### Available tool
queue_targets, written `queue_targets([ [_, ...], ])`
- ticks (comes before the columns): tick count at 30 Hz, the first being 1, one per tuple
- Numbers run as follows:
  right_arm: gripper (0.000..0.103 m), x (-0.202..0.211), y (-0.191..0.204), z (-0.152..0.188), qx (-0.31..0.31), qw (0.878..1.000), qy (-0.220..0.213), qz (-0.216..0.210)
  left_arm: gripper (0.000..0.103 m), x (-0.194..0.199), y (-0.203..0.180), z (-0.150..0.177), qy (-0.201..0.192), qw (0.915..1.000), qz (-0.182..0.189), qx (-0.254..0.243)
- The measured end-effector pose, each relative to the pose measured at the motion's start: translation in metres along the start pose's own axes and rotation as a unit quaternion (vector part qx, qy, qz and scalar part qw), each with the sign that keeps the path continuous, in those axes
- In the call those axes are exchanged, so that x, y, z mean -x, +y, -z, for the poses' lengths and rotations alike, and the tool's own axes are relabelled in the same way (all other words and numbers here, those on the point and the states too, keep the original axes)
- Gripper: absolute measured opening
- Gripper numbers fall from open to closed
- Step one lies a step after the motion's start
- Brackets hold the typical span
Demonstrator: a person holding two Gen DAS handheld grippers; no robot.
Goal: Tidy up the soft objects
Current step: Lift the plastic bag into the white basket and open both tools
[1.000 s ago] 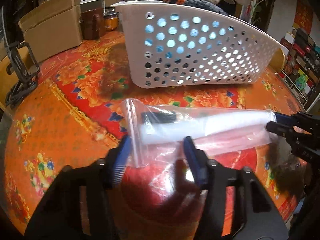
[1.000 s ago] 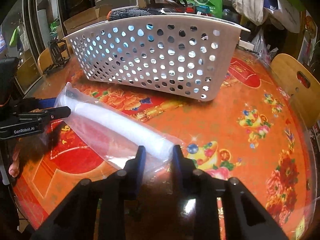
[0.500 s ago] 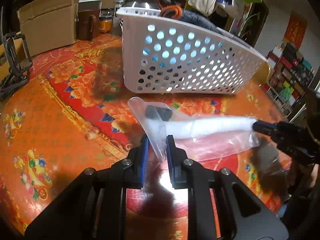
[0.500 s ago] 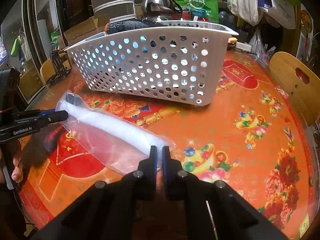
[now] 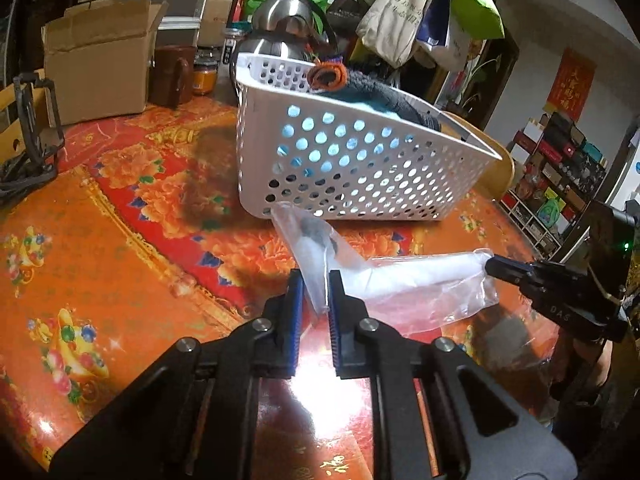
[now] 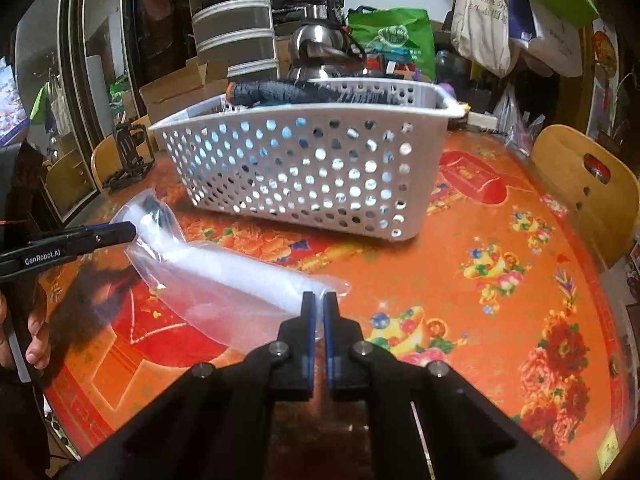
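Left wrist view: left gripper (image 5: 315, 280) pinches the clear bag (image 5: 404, 280) just off the table, by the white basket (image 5: 360, 168). Right wrist view: "GenRobot.AI" on the left claw; right gripper (image 6: 319, 300) clamps the bag's other end.

The left gripper (image 5: 314, 296) pinches one end of a clear plastic bag (image 5: 424, 284) holding a white roll, the right gripper (image 5: 494, 268) clamping the other end, above the floral-covered counter (image 5: 120, 232) before a white perforated basket (image 5: 352, 168) of folded cloths.
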State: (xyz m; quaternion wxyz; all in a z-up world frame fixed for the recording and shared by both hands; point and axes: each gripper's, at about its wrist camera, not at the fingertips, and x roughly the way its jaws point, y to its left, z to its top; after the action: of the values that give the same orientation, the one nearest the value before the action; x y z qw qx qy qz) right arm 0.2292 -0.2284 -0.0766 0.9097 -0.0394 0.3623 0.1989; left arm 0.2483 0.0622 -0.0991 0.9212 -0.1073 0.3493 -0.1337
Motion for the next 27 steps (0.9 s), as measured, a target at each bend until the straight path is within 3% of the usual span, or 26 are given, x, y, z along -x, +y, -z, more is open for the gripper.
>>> queue_targets([
  [7,0.002,0.028,0.003,-0.008,0.011,1.0,-0.025,0.006,0.009,0.019,-0.018,0.002,-0.014,0.9998,-0.003,-0.013],
  [15,0.002,0.06,0.002,-0.03,0.014,0.998,-0.057,0.002,0.009,0.055,-0.038,-0.022,-0.04,0.999,-0.009,-0.02],
  [21,0.002,0.085,0.002,-0.069,0.03,0.996,-0.084,0.003,0.009,0.081,-0.049,-0.062,-0.066,0.9976,-0.01,-0.019],
  [27,0.002,0.084,-0.011,-0.136,0.035,0.994,-0.105,0.016,0.009,0.085,-0.053,-0.135,-0.079,0.9968,-0.009,-0.005],
])
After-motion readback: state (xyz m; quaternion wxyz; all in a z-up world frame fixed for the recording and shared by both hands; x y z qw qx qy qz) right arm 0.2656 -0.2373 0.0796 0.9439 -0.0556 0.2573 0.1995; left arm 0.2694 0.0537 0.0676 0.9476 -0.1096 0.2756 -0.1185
